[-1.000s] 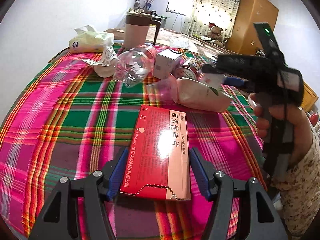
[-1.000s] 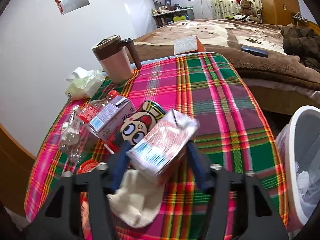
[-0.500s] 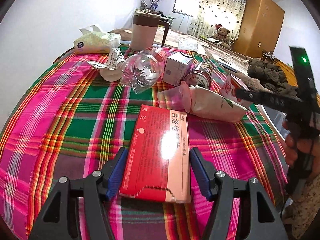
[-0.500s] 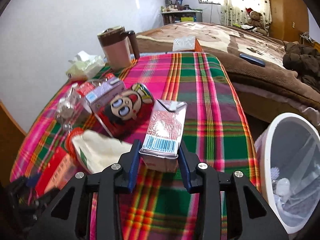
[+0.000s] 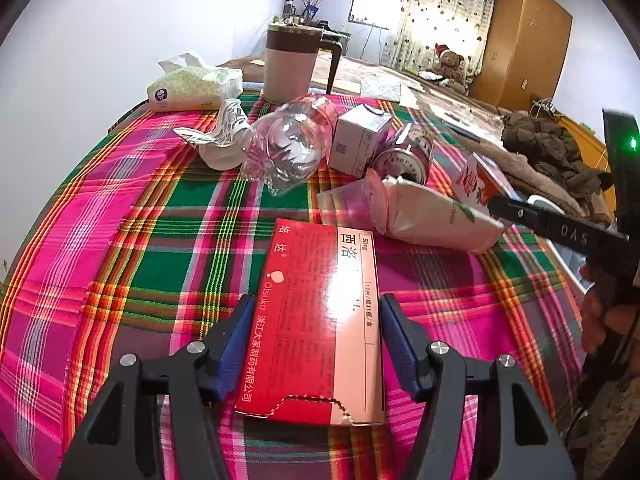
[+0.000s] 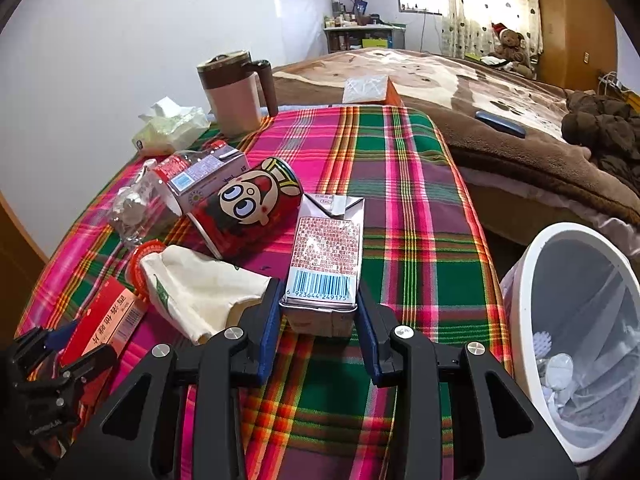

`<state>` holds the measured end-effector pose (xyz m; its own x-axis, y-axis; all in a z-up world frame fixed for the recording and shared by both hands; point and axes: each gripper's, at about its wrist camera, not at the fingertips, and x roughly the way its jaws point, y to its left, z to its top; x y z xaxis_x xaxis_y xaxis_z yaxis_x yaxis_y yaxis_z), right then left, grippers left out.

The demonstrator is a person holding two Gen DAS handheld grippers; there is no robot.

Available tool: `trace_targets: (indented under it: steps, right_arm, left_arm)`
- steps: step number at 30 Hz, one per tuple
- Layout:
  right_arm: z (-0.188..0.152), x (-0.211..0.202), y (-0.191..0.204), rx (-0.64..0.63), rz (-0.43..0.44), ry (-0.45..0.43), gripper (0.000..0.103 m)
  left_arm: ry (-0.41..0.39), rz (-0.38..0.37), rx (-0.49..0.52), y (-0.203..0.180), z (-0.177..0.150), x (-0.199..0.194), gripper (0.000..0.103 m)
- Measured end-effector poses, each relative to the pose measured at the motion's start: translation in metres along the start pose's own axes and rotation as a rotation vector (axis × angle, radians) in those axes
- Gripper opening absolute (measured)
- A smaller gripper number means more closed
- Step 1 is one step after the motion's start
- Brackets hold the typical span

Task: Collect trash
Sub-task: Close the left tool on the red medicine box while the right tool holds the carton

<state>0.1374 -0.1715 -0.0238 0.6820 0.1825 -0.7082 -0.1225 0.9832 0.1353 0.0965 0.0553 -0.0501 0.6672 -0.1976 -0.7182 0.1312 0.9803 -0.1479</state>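
Two items in hand: your right tool (image 6: 319, 312) clamps the drink carton (image 6: 326, 256) just above the desk (image 6: 412, 208); your left tool (image 5: 316, 344) straddles the red medicine box (image 5: 320, 304), contact uncertain. Carry the carton level over the white bin (image 6: 576, 320), then release.

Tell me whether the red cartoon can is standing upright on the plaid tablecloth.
No. The red cartoon can lies on its side on the plaid tablecloth, beside the small drink carton.
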Motion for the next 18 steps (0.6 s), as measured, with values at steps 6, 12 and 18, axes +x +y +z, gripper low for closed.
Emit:
trace_targets:
  steps: [6, 12, 18]
  right_arm:
    - [-0.005, -0.011, -0.006, 0.031, 0.024, -0.036, 0.036]
    - [-0.009, -0.022, -0.01, 0.039, 0.042, -0.058, 0.036]
    - [-0.012, -0.036, -0.016, 0.046, 0.043, -0.087, 0.036]
  left_arm:
    - [-0.025, -0.008, 0.006, -0.007, 0.003, -0.009, 0.064]
    - [-0.06, -0.032, 0.009, -0.014, 0.011, -0.02, 0.064]
    - [-0.092, -0.045, 0.029, -0.031, 0.021, -0.029, 0.064]
